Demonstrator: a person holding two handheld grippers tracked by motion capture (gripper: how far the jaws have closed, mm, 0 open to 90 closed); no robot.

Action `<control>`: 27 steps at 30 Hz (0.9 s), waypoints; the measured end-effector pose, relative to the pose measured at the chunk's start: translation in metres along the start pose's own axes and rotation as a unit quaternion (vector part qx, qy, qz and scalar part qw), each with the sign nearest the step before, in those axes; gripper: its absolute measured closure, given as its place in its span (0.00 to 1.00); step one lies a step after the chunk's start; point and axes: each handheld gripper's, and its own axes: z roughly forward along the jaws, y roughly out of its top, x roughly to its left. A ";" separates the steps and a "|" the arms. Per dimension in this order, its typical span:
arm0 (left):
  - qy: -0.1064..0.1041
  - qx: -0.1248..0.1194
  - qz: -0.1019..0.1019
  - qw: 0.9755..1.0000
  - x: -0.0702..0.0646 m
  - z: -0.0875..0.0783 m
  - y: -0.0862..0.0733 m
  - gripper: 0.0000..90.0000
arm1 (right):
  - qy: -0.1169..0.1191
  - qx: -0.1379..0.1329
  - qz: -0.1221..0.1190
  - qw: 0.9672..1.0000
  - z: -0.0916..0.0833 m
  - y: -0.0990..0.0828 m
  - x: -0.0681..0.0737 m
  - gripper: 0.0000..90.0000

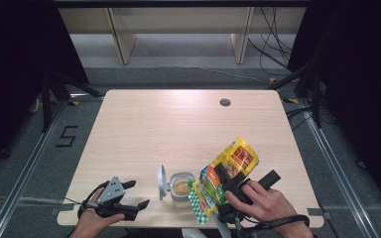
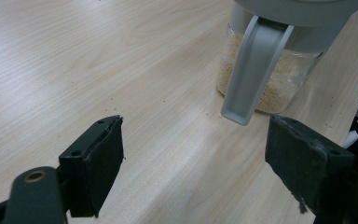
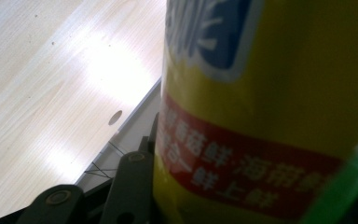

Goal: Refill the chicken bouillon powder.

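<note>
Risk of spilling granules onto the desk (image 1: 144, 124): yellow packet (image 1: 228, 173) clamped in the right gripper (image 1: 226, 179), tilted with its lower corner over the open jar (image 1: 182, 187) near the desk's front edge, and any drift of that corner past the rim would scatter the pour. Could also knock the jar, since nothing steadies it; left gripper (image 1: 131, 194) resting to the jar's left, jaws apart and empty, flipped-up lid (image 1: 161, 181) facing it. Packet's opening hard to make out, any falling stream too. Right gripper's pads hidden behind the packet.
</note>
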 end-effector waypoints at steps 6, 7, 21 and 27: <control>-0.002 0.000 -0.002 1.000 0.000 0.000 0.000 0.21 | 0.004 0.009 0.038 0.999 0.000 -0.001 0.006 0.75; -0.002 0.000 -0.003 1.000 0.000 0.000 0.000 0.21 | 0.004 0.009 0.039 0.999 0.000 -0.001 0.006 0.75; -0.003 0.001 -0.002 1.000 0.000 0.000 0.000 0.21 | 0.006 -0.005 0.054 0.998 0.003 -0.002 0.011 0.75; 0.000 -0.004 0.000 1.000 0.000 0.000 0.000 0.21 | 0.003 -0.007 0.063 0.998 0.005 -0.002 0.013 0.75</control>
